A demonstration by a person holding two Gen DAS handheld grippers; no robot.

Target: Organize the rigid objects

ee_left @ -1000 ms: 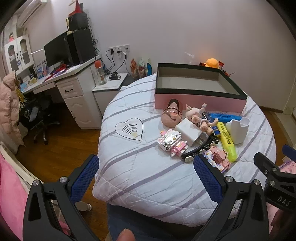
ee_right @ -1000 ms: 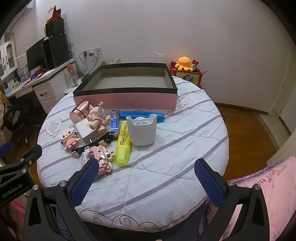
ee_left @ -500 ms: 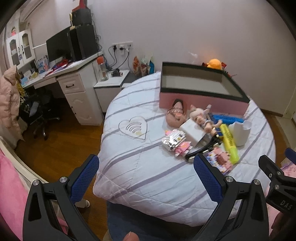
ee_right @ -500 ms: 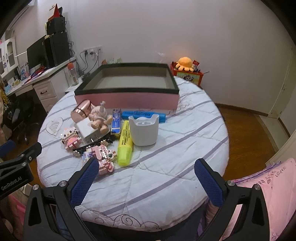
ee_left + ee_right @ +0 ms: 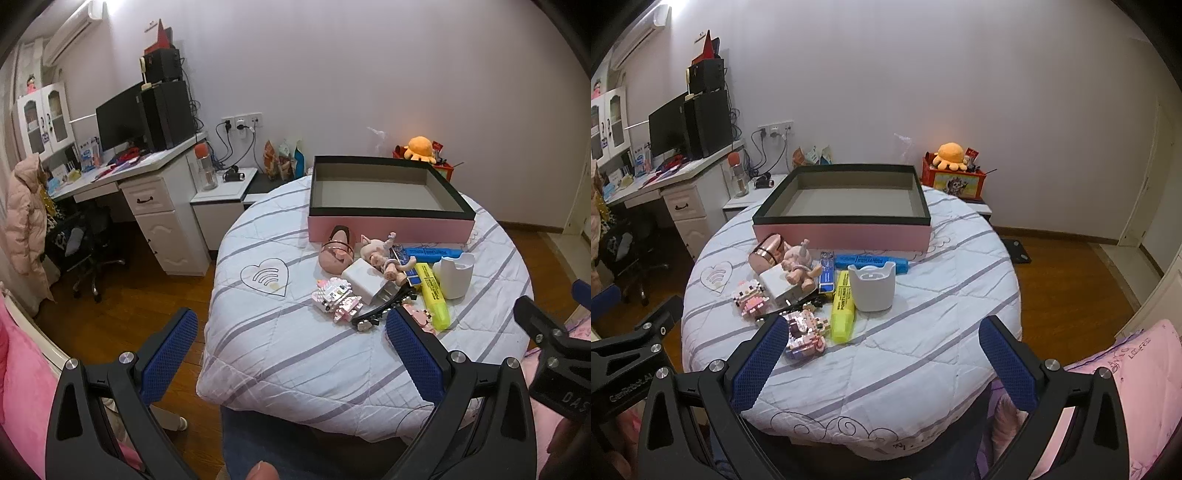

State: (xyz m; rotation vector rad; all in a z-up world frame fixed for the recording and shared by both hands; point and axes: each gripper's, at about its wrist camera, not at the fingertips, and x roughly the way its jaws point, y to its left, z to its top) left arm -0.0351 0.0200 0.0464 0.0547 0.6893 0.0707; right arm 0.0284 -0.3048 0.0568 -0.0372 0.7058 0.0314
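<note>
An empty pink box with a black rim [image 5: 388, 228] [image 5: 842, 236] stands at the far side of the round quilted table [image 5: 280, 354] [image 5: 934, 332]. In front of it lie a rose-gold jar [image 5: 764, 254], a pig doll [image 5: 799, 264], a white cube [image 5: 777, 284], two pink block figures [image 5: 750, 300] [image 5: 805, 334], a black hair clip [image 5: 384, 314], a yellow highlighter [image 5: 843, 306], a blue highlighter [image 5: 871, 262] and a white cup [image 5: 871, 286]. My left gripper [image 5: 290, 321] and right gripper [image 5: 882, 326] both hang open and empty, short of the table's near edge.
A white desk [image 5: 147, 184] with a monitor and an office chair [image 5: 88, 251] stands left of the table, beside a low cabinet [image 5: 221, 195]. A red toy box with an orange plush [image 5: 953, 173] sits behind. Pink bedding [image 5: 1126, 369] lies at the near right.
Both views have pulled back and tilted up a little, so the table looks slightly farther away. The objects on it have not moved. Both grippers stay open.
</note>
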